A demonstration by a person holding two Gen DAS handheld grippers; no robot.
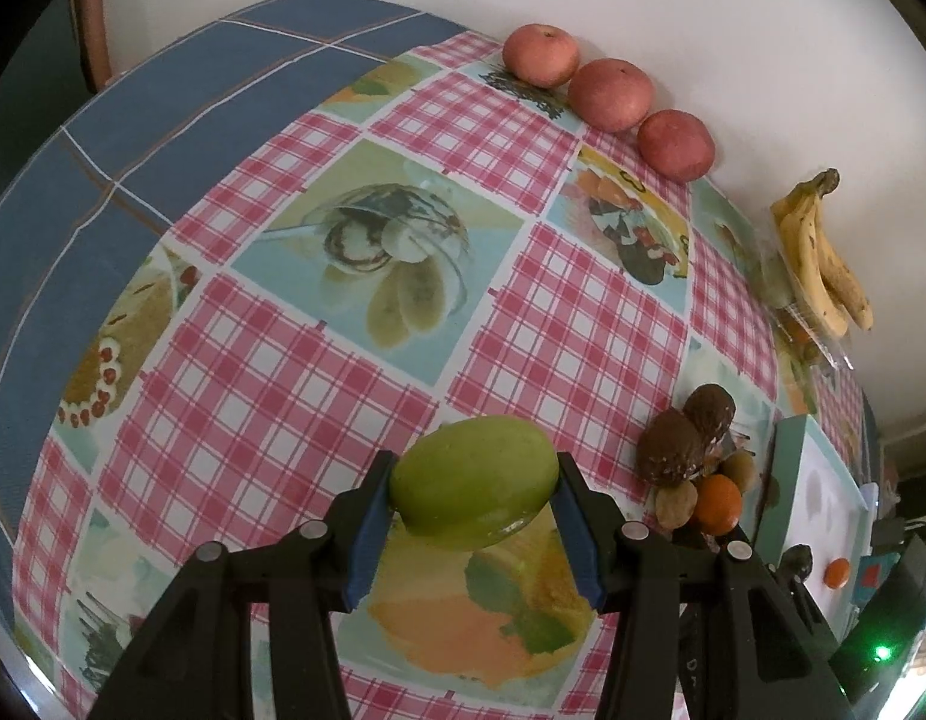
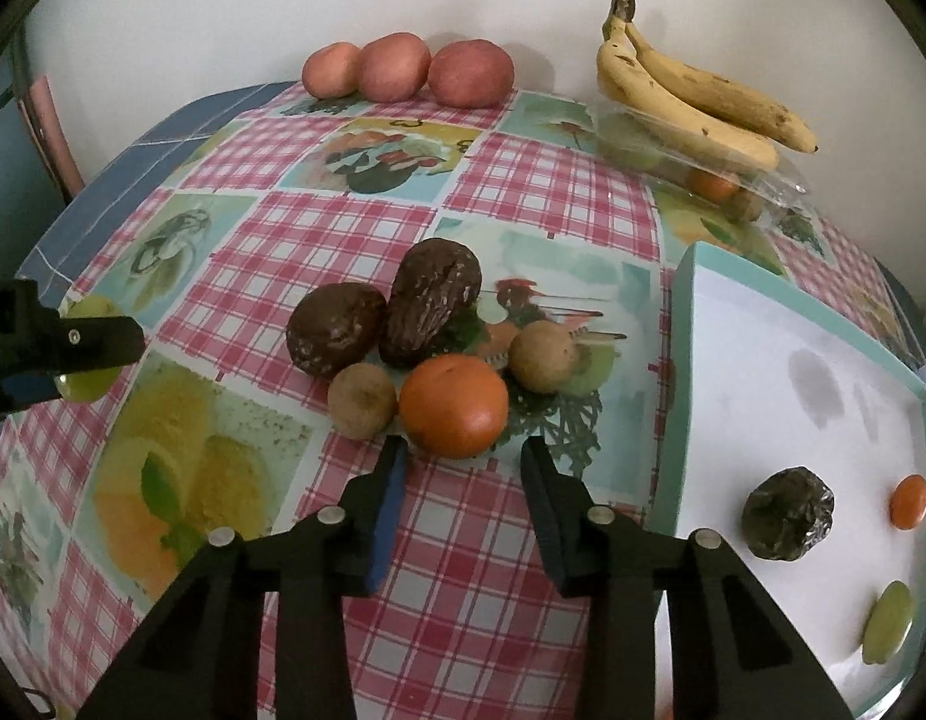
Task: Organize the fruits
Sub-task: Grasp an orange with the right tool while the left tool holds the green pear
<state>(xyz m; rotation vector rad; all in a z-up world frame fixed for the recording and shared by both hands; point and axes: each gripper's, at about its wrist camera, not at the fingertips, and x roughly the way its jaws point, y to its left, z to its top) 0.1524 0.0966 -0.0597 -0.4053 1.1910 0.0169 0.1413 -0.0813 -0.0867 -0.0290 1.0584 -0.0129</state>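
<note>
Inside white tray (image 2: 763, 360), dark fruit (image 2: 788, 521), orange (image 2: 909, 501)

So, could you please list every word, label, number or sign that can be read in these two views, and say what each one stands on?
No text can be read in full.
"AI": white letters, cut off at the picture's edge, on the black body of the left gripper in the right wrist view.
"D": faint embossed mark on the black body of the left gripper in its own view; the rest is too dim to read.
Dark marks on the pink checked, fruit-printed tablecloth: too blurred to read.
</note>
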